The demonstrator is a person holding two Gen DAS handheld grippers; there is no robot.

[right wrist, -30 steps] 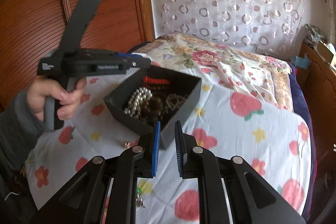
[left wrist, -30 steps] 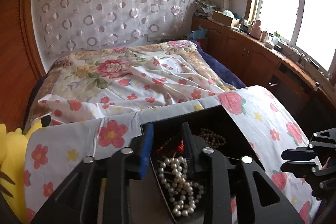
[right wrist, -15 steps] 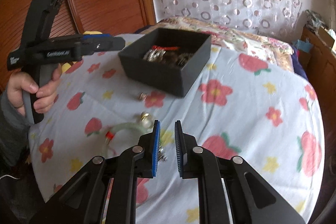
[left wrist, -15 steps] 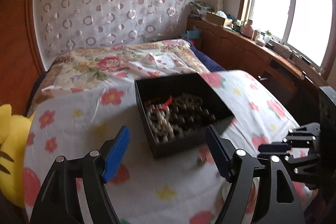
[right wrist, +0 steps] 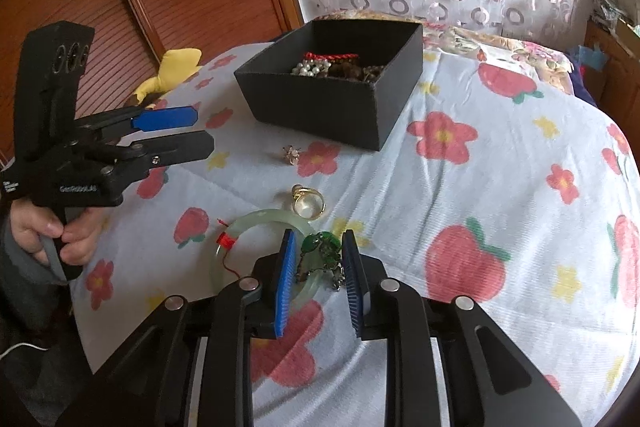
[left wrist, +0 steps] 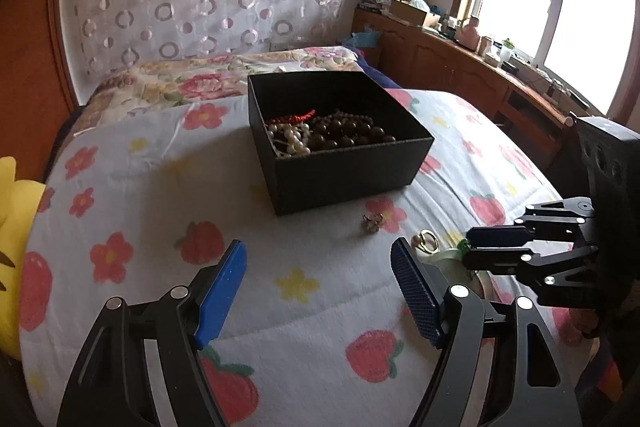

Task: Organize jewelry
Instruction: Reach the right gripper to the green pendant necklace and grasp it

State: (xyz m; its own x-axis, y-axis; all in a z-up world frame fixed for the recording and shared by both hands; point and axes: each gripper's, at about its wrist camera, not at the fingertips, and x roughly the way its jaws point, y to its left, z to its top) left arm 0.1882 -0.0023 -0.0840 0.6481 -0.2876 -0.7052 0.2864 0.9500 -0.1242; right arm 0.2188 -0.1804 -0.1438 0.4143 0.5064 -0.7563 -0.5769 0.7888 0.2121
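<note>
- Left wrist view: my left gripper (left wrist: 318, 291) stood wide open over the flower-and-strawberry printed cloth (left wrist: 132, 187) with nothing between its blue pads; its jaws had just been opening. The open black cardboard box (left wrist: 344, 167) sat ahead, already holding a white pearl strand (left wrist: 294, 141), dark brown wooden beads (left wrist: 352, 131) and a red cord bracelet (left wrist: 292, 117). A small silvery ornament (left wrist: 372, 223) lay just in front of the box and a gold ring (left wrist: 426, 241) a little nearer. The right gripper (left wrist: 496, 245) showed at the right edge, low over the cloth.
- Right wrist view: my right gripper (right wrist: 318, 281) was partly open, its jaws having just been opening, and they straddled a green stone pendant on a dark metal chain (right wrist: 320, 253) without visibly pressing on it. The pendant lay over the rim of a pale green jade bangle (right wrist: 260, 223) tied with a red thread (right wrist: 225, 239). The gold ring (right wrist: 308, 203) lay just beyond the bangle, touching or nearly so.
- Handling, as I judged it: the pendant looked light, its chain limp and prone to snagging, so I would pinch the stone itself. The bangle seemed rigid, smooth, slippery and brittle; gripping across its rim and setting it down gently seemed best.
</note>
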